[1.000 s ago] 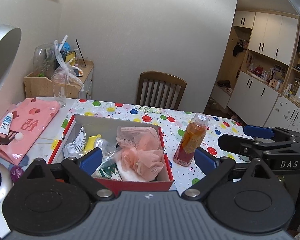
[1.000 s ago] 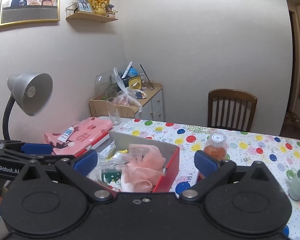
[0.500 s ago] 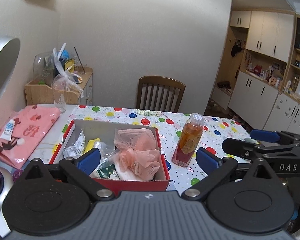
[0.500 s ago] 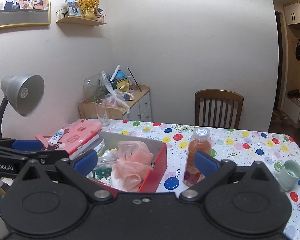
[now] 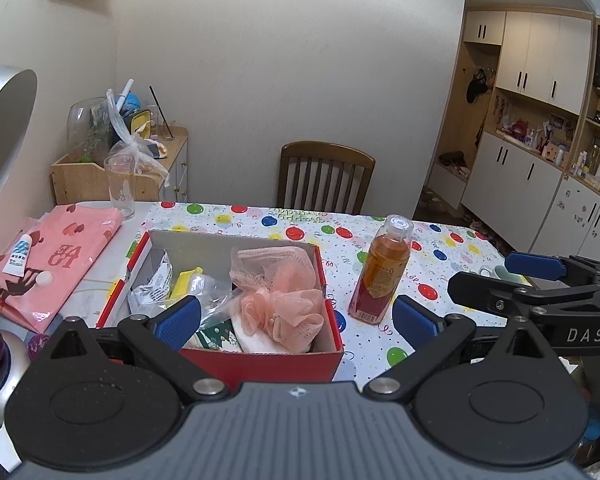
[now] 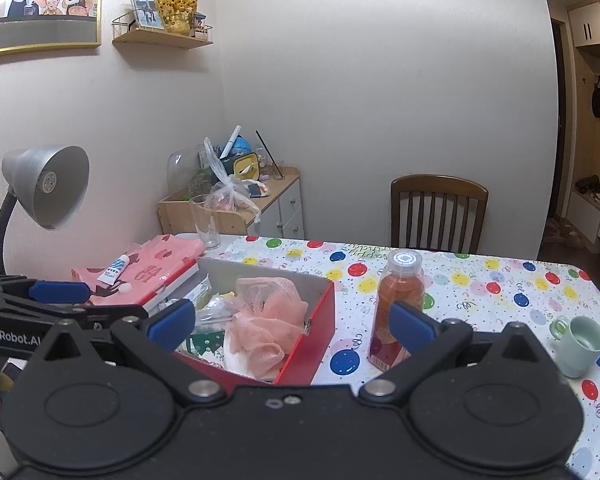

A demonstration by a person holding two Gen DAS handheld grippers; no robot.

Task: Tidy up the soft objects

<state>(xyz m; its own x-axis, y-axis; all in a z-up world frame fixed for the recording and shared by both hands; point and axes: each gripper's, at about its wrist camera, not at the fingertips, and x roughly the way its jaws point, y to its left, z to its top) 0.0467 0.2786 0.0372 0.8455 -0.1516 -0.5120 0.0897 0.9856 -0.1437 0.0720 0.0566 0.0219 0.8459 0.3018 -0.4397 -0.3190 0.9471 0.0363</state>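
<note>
1. On the balloon-print tablecloth [image 5: 440, 276] stands a red box [image 5: 260, 360] with an open top; its near wall is partly hidden behind the left gripper [image 5: 296, 322].
2. Inside the box, a pink mesh bath pouf [image 5: 280, 300] lies toward the right wall, covering much of what is under it.
3. Beside the pouf sit crinkled plastic packets [image 5: 156, 288] and something yellow [image 5: 186, 280]; what they are is hard to make out.
4. An orange bottle [image 5: 382, 276] stands upright just right of the box, apart from it.
5. Both grippers hover near the box edge, fingers spread wide, holding nothing; the right gripper [image 6: 292, 322] partly covers the bottle's lower half in its own view.
6. At far left, a folded pink cloth [image 5: 60, 256] carries a small white tube [image 5: 18, 256]; a lamp shade [image 5: 0, 128] is cut off by the frame.
7. A green mug [image 6: 578, 344] sits near the right table edge.
</note>
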